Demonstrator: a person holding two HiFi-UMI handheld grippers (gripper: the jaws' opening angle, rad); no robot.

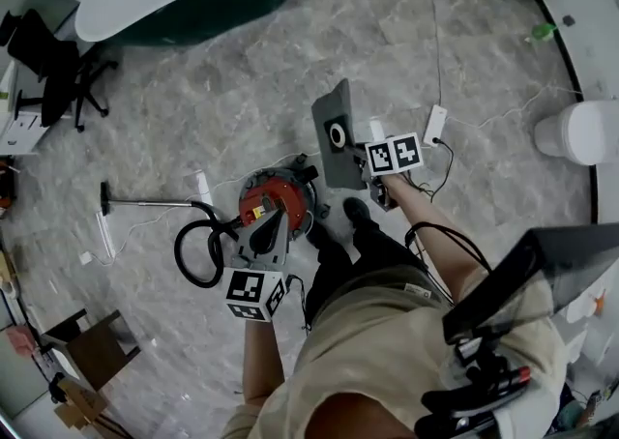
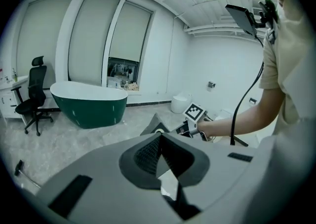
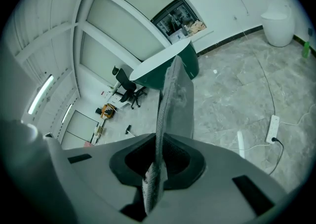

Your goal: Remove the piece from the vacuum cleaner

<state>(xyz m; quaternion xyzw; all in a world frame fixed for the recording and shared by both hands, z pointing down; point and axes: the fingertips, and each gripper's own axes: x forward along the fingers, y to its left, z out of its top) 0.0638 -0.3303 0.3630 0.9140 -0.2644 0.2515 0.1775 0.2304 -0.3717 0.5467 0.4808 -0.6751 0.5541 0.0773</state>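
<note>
So the piece (image 1: 336, 133) looks already off the vacuum cleaner (image 1: 290, 190): it's a flat grey panel with a round hole in it, and the right gripper (image 1: 354, 153) has its jaws pinched on one edge. In the right gripper view you see it edge-on, a thin slab running straight out from between the jaws, so its long axis pretty much follows the line the gripper points along. It hangs well clear of the floor with nothing else touching it. The red vacuum sits down on the floor, below that gripper and off to its left, with its hose (image 1: 196, 251) curling further left. The left gripper (image 1: 275, 222) hovers right over the vacuum body, jaws together with nothing in them as far as I can tell, and from its own camera the panel is ahead and a bit to its right. My guess is what's left is just parking the panel somewhere. The right hand has to do that, and the bare floor (image 1: 464, 60) ahead of it looks easiest.
</note>
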